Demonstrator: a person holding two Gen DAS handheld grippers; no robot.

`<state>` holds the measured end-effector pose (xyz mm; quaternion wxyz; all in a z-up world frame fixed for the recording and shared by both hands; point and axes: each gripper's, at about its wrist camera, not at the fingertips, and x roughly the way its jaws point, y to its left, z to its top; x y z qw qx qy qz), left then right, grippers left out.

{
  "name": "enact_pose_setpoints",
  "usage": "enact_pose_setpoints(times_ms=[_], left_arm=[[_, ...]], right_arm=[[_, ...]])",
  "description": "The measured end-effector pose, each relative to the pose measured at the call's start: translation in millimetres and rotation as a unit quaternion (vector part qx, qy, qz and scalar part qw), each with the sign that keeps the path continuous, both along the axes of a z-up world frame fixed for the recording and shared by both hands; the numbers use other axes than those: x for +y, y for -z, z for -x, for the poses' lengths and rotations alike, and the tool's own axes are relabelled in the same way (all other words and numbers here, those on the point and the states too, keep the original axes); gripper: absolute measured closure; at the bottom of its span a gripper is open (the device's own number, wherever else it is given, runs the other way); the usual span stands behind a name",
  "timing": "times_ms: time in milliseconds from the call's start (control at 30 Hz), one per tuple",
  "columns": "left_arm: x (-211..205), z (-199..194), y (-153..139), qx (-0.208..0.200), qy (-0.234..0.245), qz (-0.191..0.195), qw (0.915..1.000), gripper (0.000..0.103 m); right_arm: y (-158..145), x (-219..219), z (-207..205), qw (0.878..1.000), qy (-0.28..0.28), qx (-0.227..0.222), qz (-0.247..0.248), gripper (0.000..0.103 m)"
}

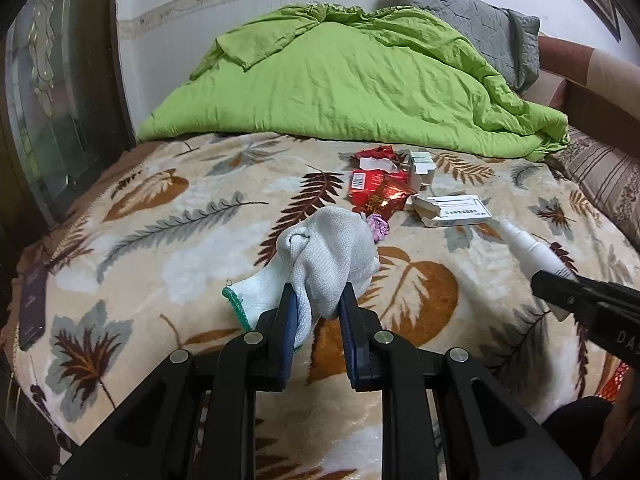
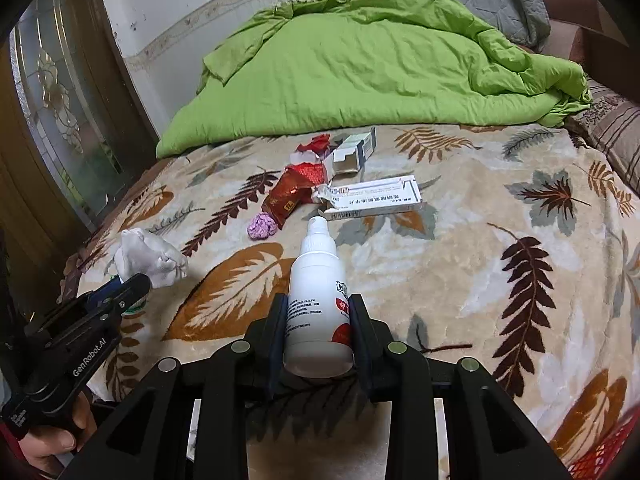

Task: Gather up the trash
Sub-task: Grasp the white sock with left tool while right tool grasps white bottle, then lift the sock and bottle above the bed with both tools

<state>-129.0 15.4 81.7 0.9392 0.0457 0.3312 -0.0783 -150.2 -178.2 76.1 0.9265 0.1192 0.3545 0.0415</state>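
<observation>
My left gripper (image 1: 318, 300) is shut on a white knit glove (image 1: 332, 252) with a green cuff, held above the leaf-patterned blanket (image 1: 180, 220). It also shows in the right wrist view (image 2: 150, 258). My right gripper (image 2: 318, 312) is shut on a white spray bottle (image 2: 318, 300) with a red label, nozzle pointing away; it shows at the right of the left wrist view (image 1: 532, 248). Farther up the bed lie red wrappers (image 2: 294, 192), a crumpled pink paper ball (image 2: 262, 227), a long white medicine box (image 2: 376, 198) and a small open white box (image 2: 354, 152).
A rumpled green duvet (image 1: 340, 80) covers the far half of the bed, with a grey pillow (image 1: 476, 20) behind it. A glass-panelled door (image 2: 52, 100) stands at the left. A red mesh basket (image 2: 600, 452) shows at the lower right corner. A dark phone (image 1: 32, 308) lies at the blanket's left edge.
</observation>
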Motion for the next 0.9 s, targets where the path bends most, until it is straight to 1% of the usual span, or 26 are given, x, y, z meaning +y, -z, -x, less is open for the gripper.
enact_pose_setpoints(times_ms=[200, 900], left_arm=[[-1.7, 2.4, 0.0, -0.007, -0.004, -0.011, 0.9999, 0.084], [0.0, 1.3, 1.5, -0.001, -0.004, -0.006, 1.0, 0.084]], right_arm=[[-2.7, 0.6, 6.3, 1.0, 0.0, -0.013, 0.005, 0.071], [-3.2, 2.9, 7.9, 1.0, 0.001, -0.015, 0.008, 0.071]])
